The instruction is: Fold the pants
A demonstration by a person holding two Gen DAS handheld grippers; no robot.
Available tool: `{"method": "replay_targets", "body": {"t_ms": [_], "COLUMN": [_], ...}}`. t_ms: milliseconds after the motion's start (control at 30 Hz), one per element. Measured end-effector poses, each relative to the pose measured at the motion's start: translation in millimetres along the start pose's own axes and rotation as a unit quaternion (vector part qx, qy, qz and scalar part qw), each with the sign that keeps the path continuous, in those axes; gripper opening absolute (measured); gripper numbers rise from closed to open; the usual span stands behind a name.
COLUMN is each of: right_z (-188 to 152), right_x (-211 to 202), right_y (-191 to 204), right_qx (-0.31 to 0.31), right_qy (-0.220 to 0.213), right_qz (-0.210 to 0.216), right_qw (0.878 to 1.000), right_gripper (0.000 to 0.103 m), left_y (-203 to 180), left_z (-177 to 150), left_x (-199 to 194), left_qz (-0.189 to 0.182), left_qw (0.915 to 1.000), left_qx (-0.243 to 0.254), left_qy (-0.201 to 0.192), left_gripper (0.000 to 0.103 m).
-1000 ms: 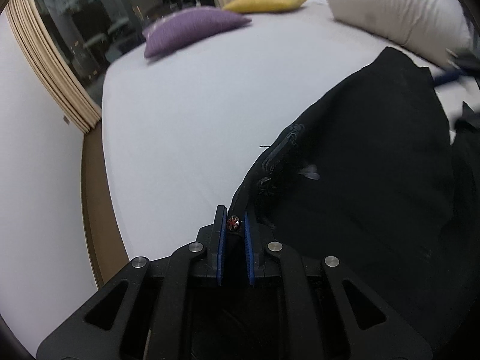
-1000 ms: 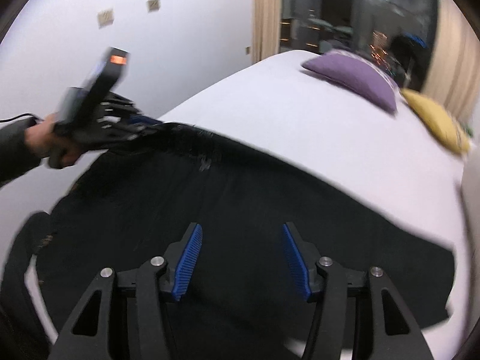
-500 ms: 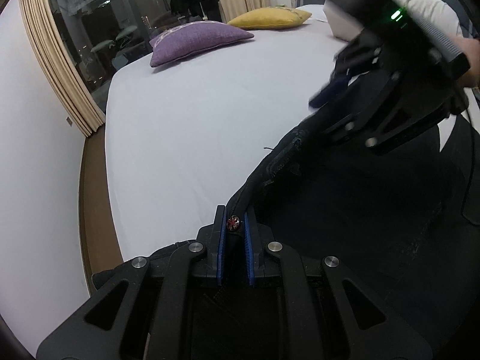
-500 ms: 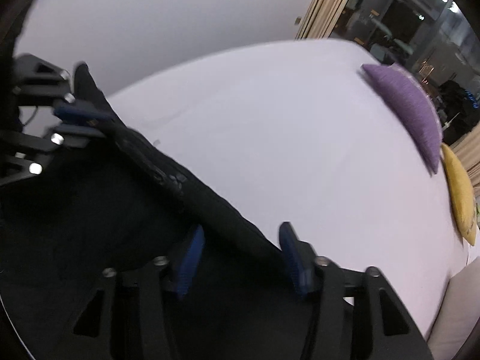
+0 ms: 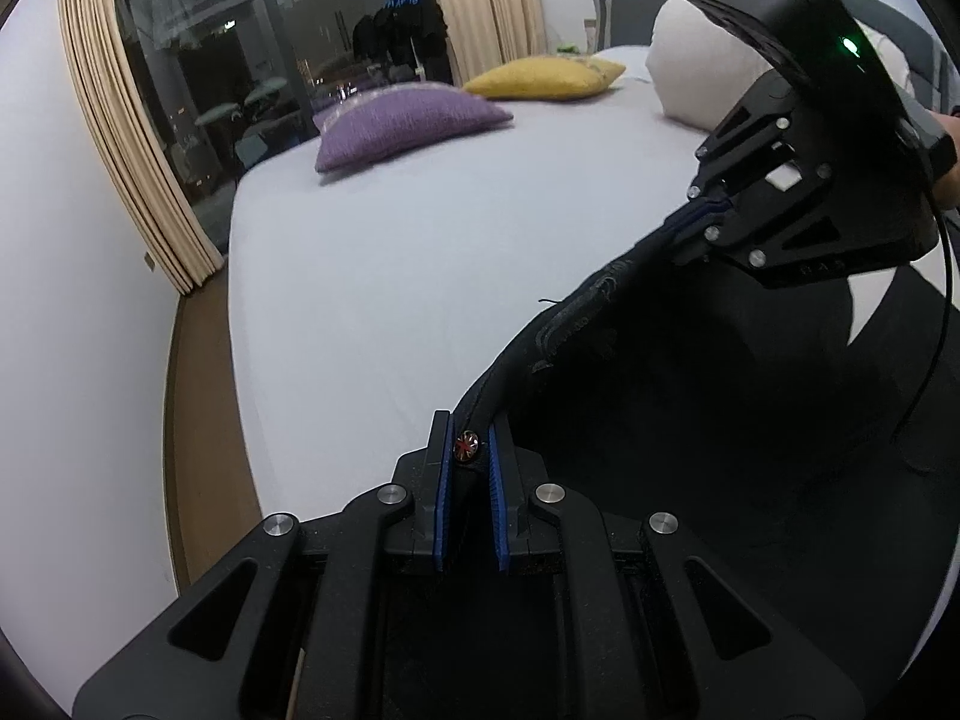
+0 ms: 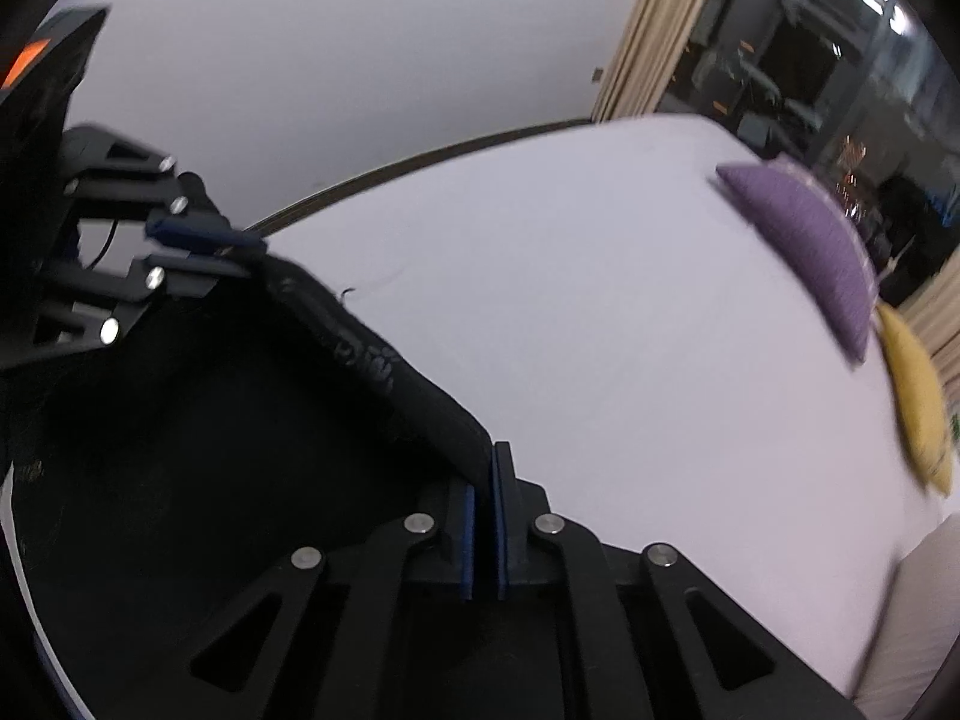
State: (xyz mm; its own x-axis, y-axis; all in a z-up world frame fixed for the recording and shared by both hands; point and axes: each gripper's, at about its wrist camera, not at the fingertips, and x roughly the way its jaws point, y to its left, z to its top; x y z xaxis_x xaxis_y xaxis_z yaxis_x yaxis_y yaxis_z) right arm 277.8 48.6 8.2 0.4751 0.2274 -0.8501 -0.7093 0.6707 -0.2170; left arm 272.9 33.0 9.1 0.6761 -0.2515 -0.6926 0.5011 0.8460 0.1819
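Observation:
Black pants (image 5: pixel 690 420) lie on a white bed (image 5: pixel 390 276), their waistband stretched between my two grippers. My left gripper (image 5: pixel 468 450) is shut on one end of the waistband, at its metal button (image 5: pixel 467 444). My right gripper (image 6: pixel 485 480) is shut on the other end of the waistband; it also shows in the left wrist view (image 5: pixel 708 222). The left gripper shows in the right wrist view (image 6: pixel 204 252). The pants (image 6: pixel 210 420) hang dark below the band.
A purple cushion (image 5: pixel 408 120), a yellow cushion (image 5: pixel 546 78) and a white pillow (image 5: pixel 702 72) lie at the far end of the bed. Curtains (image 5: pixel 132 138) and a dark window stand beyond. A brown floor strip (image 5: pixel 198 420) runs along the wall at left.
My right gripper moved from above the pants' middle to the waistband and closed on it. The left gripper kept its hold, and the band now stretches between both.

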Motion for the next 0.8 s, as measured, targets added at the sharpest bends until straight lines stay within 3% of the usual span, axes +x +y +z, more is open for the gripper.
{"method": "replay_targets", "body": {"t_ms": [167,367,600,700,767,800], "right_z": [5,-32,-88,-106,-104,-105], "right_x": [-18,-38,-40,-23,-10,-8], "right_y": [27,74,139,160,154,146], "right_qx": [-0.047,-0.099,-0.174,-0.182,-0.113,-0.043], "right_qy": [-0.008,-0.01,-0.014,0.019,0.048,0.06], "right_qz": [-0.047,-0.091,-0.194,-0.215,-0.184,-0.135], "right_qw": [0.998,0.991,0.965,0.959,0.975,0.988], "right_gripper": [0.005,0.004,0.005,0.005,0.005,0.005], "left_y": [-14,-58,-131,-158,-175,-181], "left_z": [-1,-37,-96,-118,-133,-140], "left_x": [-41,-81,-108,-107,-104,-104], "left_qz": [-0.003,-0.03,-0.053,-0.056,-0.057,-0.057], "left_qw": [0.9996,0.9974,0.9927,0.9895,0.9874,0.9865], "left_qx": [0.022,0.063,0.107,0.127,0.138,0.142], "left_qy": [-0.017,-0.013,0.019,0.039,0.052,0.058], "left_gripper": [0.01,0.01,0.01,0.01,0.01,0.01]}}
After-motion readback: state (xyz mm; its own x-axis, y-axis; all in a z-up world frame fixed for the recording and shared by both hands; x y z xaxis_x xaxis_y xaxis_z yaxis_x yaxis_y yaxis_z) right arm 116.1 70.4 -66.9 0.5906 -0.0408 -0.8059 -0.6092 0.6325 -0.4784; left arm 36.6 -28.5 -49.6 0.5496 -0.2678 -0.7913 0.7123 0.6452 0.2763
